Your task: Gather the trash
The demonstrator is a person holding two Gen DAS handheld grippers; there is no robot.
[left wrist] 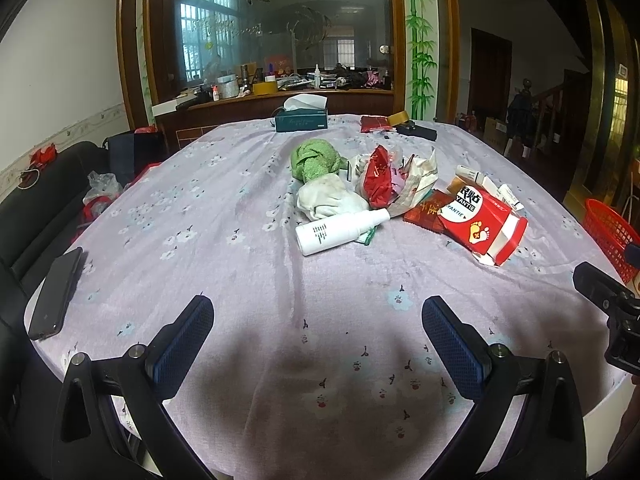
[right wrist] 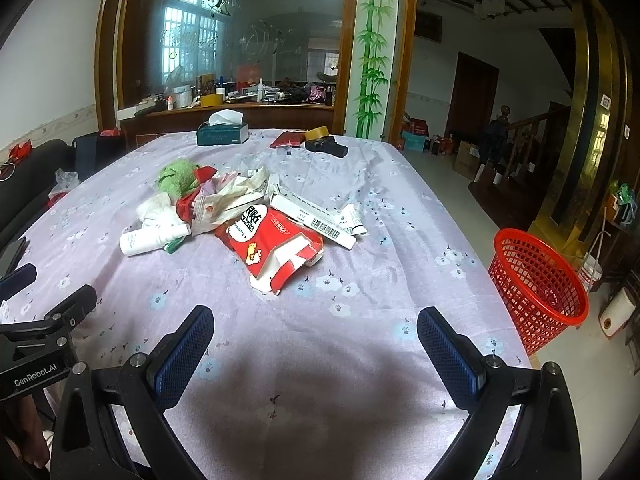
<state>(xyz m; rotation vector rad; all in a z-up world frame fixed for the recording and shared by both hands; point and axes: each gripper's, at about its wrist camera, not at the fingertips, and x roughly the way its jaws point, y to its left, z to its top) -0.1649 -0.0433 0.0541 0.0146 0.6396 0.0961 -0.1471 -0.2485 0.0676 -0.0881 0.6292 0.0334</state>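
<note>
A pile of trash lies mid-table: a white bottle point(left wrist: 340, 230) on its side, a red and white carton point(left wrist: 482, 226), a white crumpled cloth point(left wrist: 328, 198), a green cloth point(left wrist: 314, 160), red wrappers point(left wrist: 378, 180) and white tubes point(left wrist: 474, 174). The same bottle point(right wrist: 154, 239) and carton point(right wrist: 276, 250) show in the right wrist view, with a long white box point(right wrist: 312, 218). A red mesh basket point(right wrist: 536, 284) stands on the floor right of the table. My left gripper point(left wrist: 318, 320) and right gripper point(right wrist: 314, 330) are open and empty, above the near tablecloth, short of the pile.
A phone point(left wrist: 56, 292) lies at the table's left edge. A tissue box point(left wrist: 302, 118), tape roll point(left wrist: 398, 118) and black item point(left wrist: 416, 131) sit at the far end. A dark sofa point(left wrist: 36, 196) is left of the table. Stairs and boxes point(right wrist: 480, 160) are to the right.
</note>
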